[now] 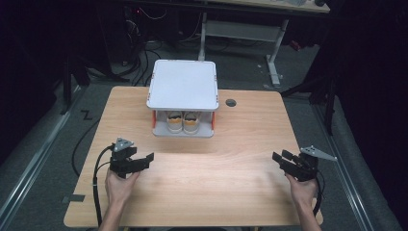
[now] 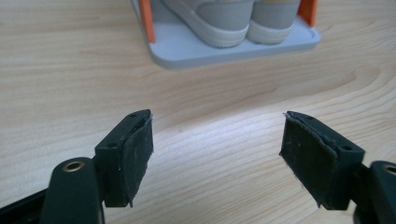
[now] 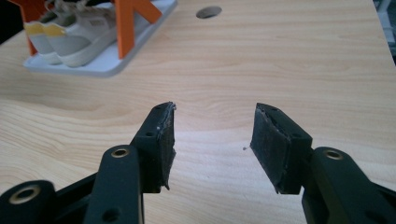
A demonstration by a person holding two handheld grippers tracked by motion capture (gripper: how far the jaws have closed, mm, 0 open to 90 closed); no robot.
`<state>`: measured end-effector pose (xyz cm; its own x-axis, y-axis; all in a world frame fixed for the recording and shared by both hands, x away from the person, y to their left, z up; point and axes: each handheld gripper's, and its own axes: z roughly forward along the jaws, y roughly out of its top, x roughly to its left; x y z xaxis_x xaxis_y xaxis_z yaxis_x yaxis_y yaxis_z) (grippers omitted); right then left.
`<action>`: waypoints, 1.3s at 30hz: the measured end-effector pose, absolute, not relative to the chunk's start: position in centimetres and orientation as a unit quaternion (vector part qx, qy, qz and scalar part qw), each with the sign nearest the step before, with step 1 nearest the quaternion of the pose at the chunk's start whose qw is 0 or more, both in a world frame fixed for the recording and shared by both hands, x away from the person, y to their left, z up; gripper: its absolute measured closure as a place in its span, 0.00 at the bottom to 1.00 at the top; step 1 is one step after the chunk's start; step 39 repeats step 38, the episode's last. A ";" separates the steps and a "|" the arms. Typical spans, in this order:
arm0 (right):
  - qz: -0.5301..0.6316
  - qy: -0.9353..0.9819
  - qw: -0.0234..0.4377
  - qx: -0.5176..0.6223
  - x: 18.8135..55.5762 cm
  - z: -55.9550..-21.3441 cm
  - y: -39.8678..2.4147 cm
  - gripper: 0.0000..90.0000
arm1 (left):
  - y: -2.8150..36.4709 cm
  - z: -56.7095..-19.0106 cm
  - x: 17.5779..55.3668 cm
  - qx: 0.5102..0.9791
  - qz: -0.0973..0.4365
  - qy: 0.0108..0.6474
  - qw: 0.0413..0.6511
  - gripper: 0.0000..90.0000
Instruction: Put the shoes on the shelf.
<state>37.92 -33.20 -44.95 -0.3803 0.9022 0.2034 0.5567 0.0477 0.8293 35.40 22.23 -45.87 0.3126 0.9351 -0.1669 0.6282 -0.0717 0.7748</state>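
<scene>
A small grey shoe rack (image 1: 183,84) with orange posts stands at the back middle of the wooden table (image 1: 216,192). A pair of pale shoes with yellow heels (image 1: 183,121) sits on its lower shelf, heels toward me. My left gripper (image 1: 146,161) is low over the table's front left, open, with nothing between its pads. In the left gripper view the gripper (image 2: 217,135) points at the shoes (image 2: 233,18) on the rack's base (image 2: 224,49). My right gripper (image 1: 279,158) is at the front right, open and empty. Its own view shows the gripper (image 3: 212,126) over bare wood, the shoes (image 3: 70,32) far left.
A round cable hole (image 1: 231,102) lies in the table right of the rack, seen too in the right gripper view as a dark hole (image 3: 208,12). Bare wood stretches between the grippers and the rack. Beyond the table are a dark floor, cables and a desk frame (image 1: 274,53).
</scene>
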 end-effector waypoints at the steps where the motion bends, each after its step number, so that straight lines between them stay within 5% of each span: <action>1: 0.448 0.698 0.192 0.525 37.9 -45.2 -33.2 0.55 | 22.3 -46.1 35.4 0.708 0.193 0.555 0.392 0.28; 18: 0.349 0.734 0.229 0.536 39.4 -49.5 -31.8 0.53 | 21.6 -50.2 36.9 0.724 0.232 0.569 0.315 0.29; 39: 0.323 0.750 0.240 0.524 39.7 -50.1 -31.0 0.47 | 21.3 -50.7 36.9 0.716 0.251 0.569 0.317 0.29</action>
